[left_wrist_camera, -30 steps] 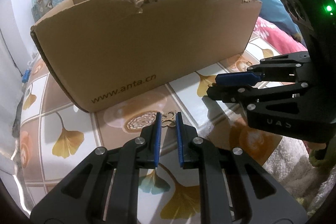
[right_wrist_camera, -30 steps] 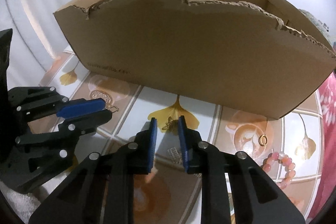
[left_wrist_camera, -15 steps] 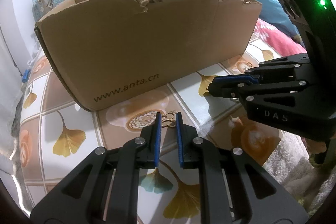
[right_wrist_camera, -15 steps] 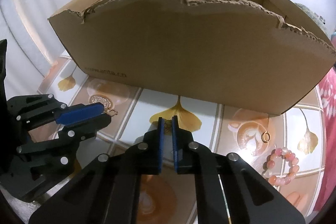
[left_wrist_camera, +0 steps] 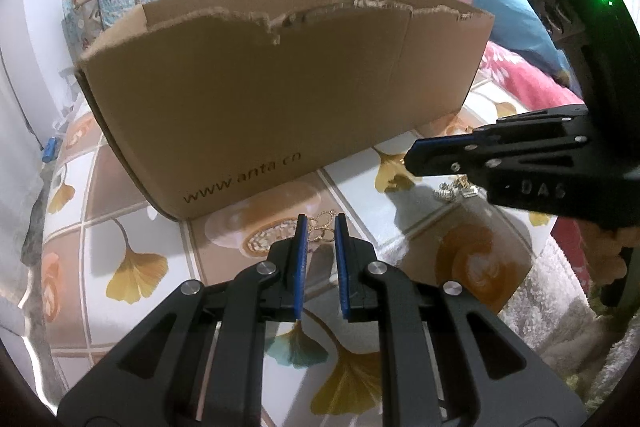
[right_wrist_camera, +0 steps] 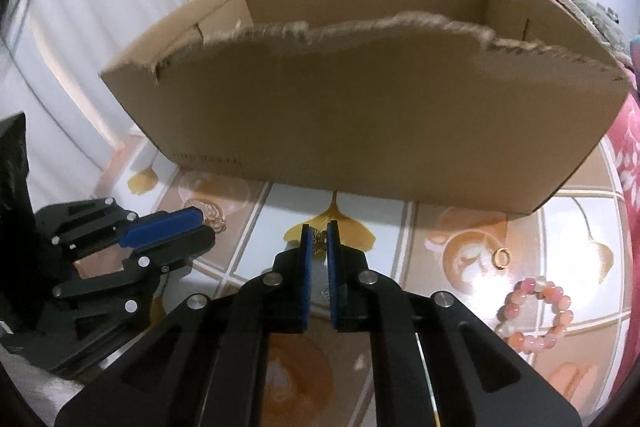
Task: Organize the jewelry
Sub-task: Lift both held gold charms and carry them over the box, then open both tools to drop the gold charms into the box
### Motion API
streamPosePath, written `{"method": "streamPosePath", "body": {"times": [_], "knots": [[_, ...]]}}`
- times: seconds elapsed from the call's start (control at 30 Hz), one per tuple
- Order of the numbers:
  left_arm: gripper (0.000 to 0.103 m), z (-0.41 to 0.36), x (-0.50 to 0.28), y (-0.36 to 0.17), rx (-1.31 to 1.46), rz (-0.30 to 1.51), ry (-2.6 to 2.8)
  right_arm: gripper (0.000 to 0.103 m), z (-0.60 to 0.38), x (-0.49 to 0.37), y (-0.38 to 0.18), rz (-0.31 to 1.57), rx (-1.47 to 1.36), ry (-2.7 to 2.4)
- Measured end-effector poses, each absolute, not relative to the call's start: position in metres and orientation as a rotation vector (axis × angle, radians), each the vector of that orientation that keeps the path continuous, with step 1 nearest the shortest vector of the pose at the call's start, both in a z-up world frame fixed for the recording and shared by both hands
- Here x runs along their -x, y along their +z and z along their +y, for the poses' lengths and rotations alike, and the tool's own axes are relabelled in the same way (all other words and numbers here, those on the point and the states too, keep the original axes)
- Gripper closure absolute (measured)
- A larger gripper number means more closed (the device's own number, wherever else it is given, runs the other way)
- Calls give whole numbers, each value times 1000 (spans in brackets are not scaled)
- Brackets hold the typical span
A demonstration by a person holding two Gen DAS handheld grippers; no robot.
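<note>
One cardboard box (right_wrist_camera: 360,123) on the surface. Two grippers: left (left_wrist_camera: 320,227), right (right_wrist_camera: 319,233). Jewelry approx. six pcs: one gold filigree charm (left_wrist_camera: 322,227), one small bronze charm (right_wrist_camera: 319,241), two silver clasps (left_wrist_camera: 456,191), one gold ring (right_wrist_camera: 501,257), one pink bead bracelet (right_wrist_camera: 536,313).

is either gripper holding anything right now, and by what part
The right gripper pinches a small gold butterfly charm at its fingertips, across its sides. The left gripper is open around a gold filigree pendant on the table, holding nothing.

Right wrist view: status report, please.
Right gripper shut on small gold charm, lifted. Left gripper open around gold filigree piece. Cardboard box ahead, tall torn wall between.
</note>
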State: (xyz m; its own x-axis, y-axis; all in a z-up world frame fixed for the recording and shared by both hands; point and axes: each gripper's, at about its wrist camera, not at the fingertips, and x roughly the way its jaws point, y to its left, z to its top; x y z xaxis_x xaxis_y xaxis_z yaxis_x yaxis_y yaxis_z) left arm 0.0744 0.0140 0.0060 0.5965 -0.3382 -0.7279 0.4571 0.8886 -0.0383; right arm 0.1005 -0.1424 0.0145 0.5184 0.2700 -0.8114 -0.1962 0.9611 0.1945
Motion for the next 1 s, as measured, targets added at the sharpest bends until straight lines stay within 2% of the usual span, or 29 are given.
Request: {"method": "streamPosePath", "body": {"times": [0.23,0.57,0.67,0.77,1.0], "knots": [[91,11,-62,39,-167,713,-452,96,-153,-77,56,874,-72,297],[91,11,-82,126,-169,519,-523,96,-158,-85,143,660,-20,419],[91,9,-122,136,-149,594,-555,96,-158,-123,156,710,-17,470],[91,1,-173,131,-119,747,-597,96,-164,-171,150,847,-33,510],[91,-25,-272,74,-61,1157,-617,96,-174,-272,83,1229,-89,509]]}}
